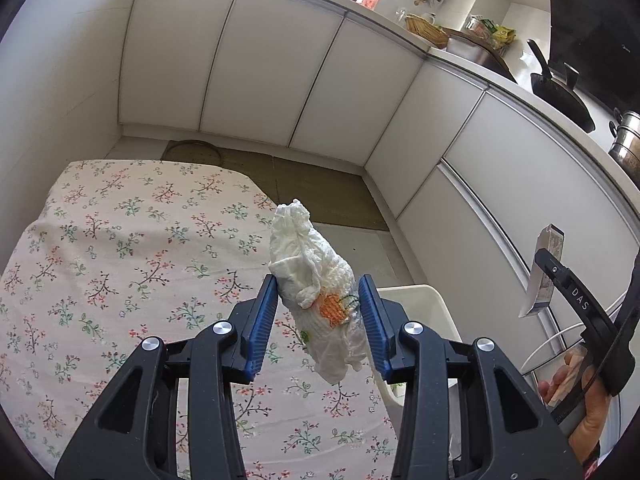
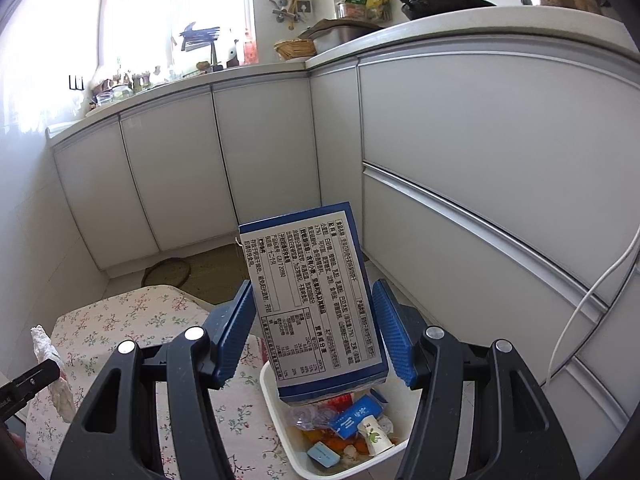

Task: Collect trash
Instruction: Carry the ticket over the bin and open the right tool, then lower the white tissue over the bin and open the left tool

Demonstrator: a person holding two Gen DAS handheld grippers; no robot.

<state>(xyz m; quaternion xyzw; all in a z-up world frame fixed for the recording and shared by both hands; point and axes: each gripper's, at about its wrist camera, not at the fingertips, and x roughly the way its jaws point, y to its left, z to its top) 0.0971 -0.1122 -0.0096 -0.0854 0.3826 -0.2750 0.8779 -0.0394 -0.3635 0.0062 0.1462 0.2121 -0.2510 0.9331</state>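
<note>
At the bottom of my left wrist view, the left claw [image 1: 318, 322] is closed partway on a crumpled white paper wad with an orange patch [image 1: 316, 280], its blue ribbed pads pressing the wad from both sides; the wad stands tilted, its top toward the centre of the frame. In my right wrist view, the right claw [image 2: 316, 334] grips a blue-edged cardboard box with a white printed label [image 2: 316, 300] at a wider spread, the box held label-up at frame centre.

Directly below that box, at lower centre-right, sits the white rectangular plastic bin [image 2: 280, 412], already holding wrappers, a small blue packet and other scraps. In the left view only the bin's white rim [image 1: 416, 300] shows, just right of the claw.

Beneath and left of both claws spreads the desk under its white floral tablecloth [image 1: 120, 280]; the bin stands at its right edge. The right claw and its box also appear at the right margin of the left view, with part of a hand [image 1: 592, 396] on its handle.

Beyond the desk, a woven mat [image 1: 320, 192] lies on the floor before white cabinet doors [image 1: 260, 68]. Farthest, at upper right, a black frying pan [image 1: 560, 96] and a steel pot [image 1: 628, 144] rest on the kitchen worktop.
</note>
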